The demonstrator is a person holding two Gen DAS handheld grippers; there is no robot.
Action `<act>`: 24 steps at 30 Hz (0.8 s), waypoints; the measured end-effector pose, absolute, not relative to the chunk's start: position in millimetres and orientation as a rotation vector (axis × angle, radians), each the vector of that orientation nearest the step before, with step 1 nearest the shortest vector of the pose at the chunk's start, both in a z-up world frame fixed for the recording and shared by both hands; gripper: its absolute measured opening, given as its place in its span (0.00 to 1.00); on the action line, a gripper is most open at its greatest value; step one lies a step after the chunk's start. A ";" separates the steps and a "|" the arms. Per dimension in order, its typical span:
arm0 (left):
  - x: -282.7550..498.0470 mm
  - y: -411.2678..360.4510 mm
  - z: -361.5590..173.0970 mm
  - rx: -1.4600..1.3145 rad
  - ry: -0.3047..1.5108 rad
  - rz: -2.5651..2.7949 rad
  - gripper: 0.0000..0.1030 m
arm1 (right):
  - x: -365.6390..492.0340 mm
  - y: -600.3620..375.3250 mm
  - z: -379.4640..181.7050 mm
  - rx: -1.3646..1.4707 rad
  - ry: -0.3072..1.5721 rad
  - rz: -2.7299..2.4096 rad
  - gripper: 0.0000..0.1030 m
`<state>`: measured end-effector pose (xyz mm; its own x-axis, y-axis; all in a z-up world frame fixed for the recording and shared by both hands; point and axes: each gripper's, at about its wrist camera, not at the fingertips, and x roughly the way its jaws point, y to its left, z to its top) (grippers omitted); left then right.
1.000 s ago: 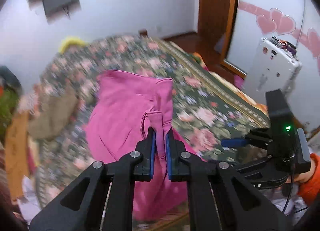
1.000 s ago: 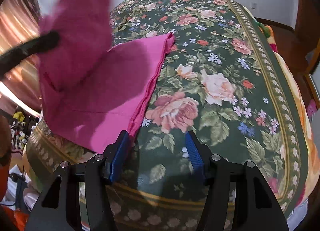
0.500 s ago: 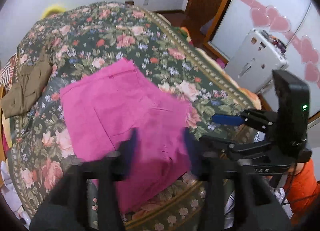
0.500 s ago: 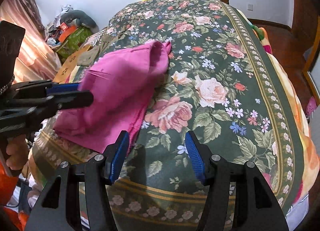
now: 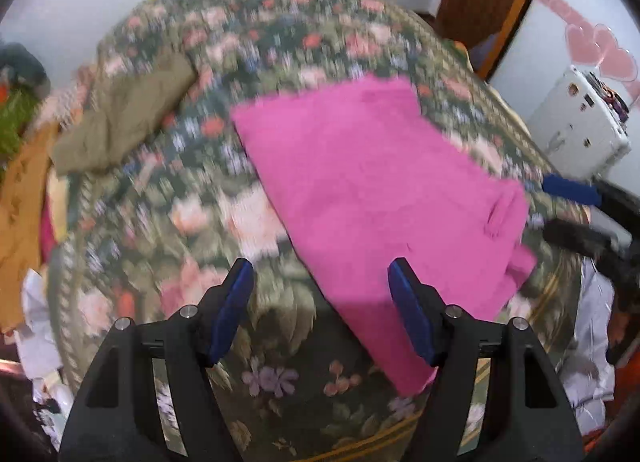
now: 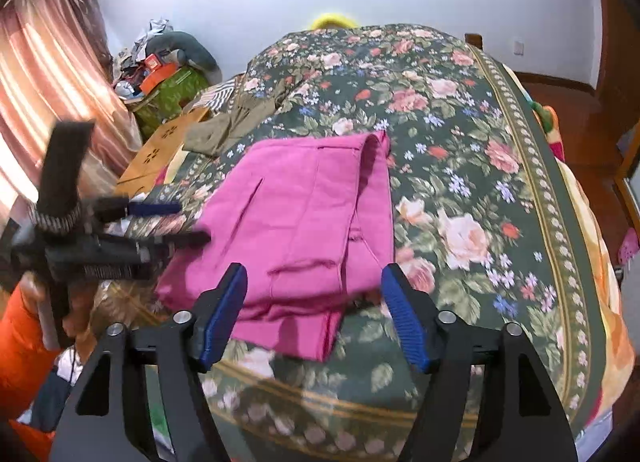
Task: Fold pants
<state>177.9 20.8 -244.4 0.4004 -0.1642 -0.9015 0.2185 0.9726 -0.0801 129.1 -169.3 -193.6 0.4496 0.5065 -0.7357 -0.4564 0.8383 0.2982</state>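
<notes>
The pink pants (image 5: 372, 190) lie folded flat on the floral bedspread (image 5: 208, 222), near the bed's front edge. In the right wrist view the pants (image 6: 304, 230) show a folded layer along their right side. My left gripper (image 5: 320, 302) is open and empty, just in front of the pants' near left edge. It also shows at the left of the right wrist view (image 6: 156, 218). My right gripper (image 6: 314, 302) is open and empty, above the pants' near edge. Its blue fingertip (image 5: 570, 188) shows at the right of the left wrist view.
Olive-brown clothes (image 5: 120, 118) lie on the bed's far left. An orange-brown box (image 6: 160, 150) and clutter stand beside the bed by the pink curtain (image 6: 44, 74). A white appliance (image 5: 580, 122) stands at the right, near the wooden door (image 5: 488, 2).
My left gripper let go of the pink pants, opened, and pulled back to the left. The pants dropped flat, folded on the bed. My right gripper stayed open and shifted over the pants' near edge.
</notes>
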 end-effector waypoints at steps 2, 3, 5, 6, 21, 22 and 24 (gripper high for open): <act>182.2 30.2 -243.6 0.022 1.143 -0.257 0.74 | 134.1 -161.6 -202.3 0.053 0.955 0.595 0.64; 185.9 33.6 -241.4 0.014 1.142 -0.257 0.74 | 136.7 -159.4 -207.6 0.053 0.970 0.592 0.64; 195.2 38.9 -231.5 0.033 1.110 -0.220 0.74 | 140.5 -157.2 -218.0 0.048 0.997 0.578 0.64; 202.0 41.4 -225.5 0.053 1.087 -0.195 0.74 | 142.0 -157.5 -224.0 0.046 1.012 0.575 0.64; 358.2 34.6 -263.8 0.217 1.190 -0.161 0.74 | 159.7 -165.2 -239.6 -0.056 1.040 0.682 0.63; 359.6 34.9 -270.5 0.254 1.197 -0.149 0.74 | 165.9 -165.1 -240.3 -0.084 1.041 0.690 0.63; 356.2 39.4 -281.1 0.299 1.190 -0.137 0.79 | 177.3 -165.6 -243.1 -0.124 1.046 0.688 0.68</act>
<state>356.2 39.4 -281.1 0.3693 0.0515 -0.9279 0.2612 0.9525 0.1568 177.3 -165.6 -243.1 0.3146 0.4639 -0.8281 -0.5771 0.7862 0.2212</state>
